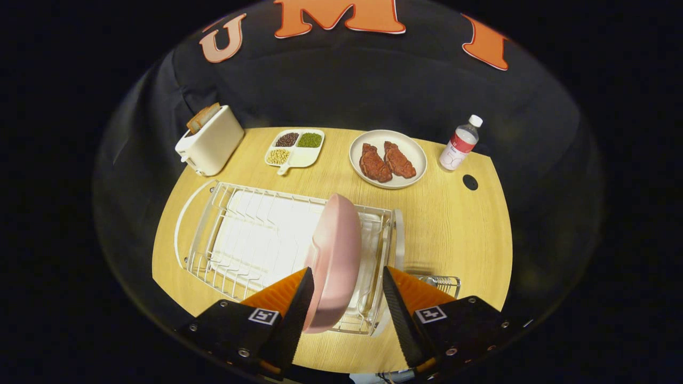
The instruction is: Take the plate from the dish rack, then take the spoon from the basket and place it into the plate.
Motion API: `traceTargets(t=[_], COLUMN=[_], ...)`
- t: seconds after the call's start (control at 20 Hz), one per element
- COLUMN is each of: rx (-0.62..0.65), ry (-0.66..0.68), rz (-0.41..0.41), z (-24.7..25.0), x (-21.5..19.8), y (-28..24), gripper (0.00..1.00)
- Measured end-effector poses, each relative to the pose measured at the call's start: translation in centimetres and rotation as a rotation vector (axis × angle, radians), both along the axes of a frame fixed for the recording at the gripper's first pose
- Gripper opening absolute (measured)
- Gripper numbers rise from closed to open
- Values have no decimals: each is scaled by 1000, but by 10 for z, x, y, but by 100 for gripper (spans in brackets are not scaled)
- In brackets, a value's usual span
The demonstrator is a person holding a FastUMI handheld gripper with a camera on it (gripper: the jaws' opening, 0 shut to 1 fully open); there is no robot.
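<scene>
Fingers straddling the pink plate in the dish rack

The gripper (pixel 346 298) is wide open, holding nothing; the pink plate (pixel 335 256) stands on edge in the dish rack (pixel 213 224), hugging the left finger — centre up, close squarely on the rim.

The two-finger gripper (pixel 346 277) consists of two black finger blocks, each backed by a ribbed orange wedge that tapers toward the tip. The inner face of each black finger (pixel 294 314) is finely serrated, and the two faces stand apart with a wide gap between them. Each block carries a small white square tag printed with a black pattern on its upper surface, silver screw heads at its corners, and an orange strip at its near lower edge.
</scene>
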State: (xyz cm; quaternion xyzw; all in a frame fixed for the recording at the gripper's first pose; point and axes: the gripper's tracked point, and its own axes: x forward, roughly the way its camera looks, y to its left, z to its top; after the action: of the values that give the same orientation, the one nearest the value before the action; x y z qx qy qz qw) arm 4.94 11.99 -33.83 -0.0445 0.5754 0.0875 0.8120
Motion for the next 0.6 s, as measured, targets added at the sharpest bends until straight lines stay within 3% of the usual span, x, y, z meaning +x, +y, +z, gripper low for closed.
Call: traceTargets(t=[0.45, 0.6], rx=[-71, -115], ry=[142, 141], rz=[-28, -43], z=[-33, -26], x=[2, 5], y=[4, -3], gripper=[38, 33])
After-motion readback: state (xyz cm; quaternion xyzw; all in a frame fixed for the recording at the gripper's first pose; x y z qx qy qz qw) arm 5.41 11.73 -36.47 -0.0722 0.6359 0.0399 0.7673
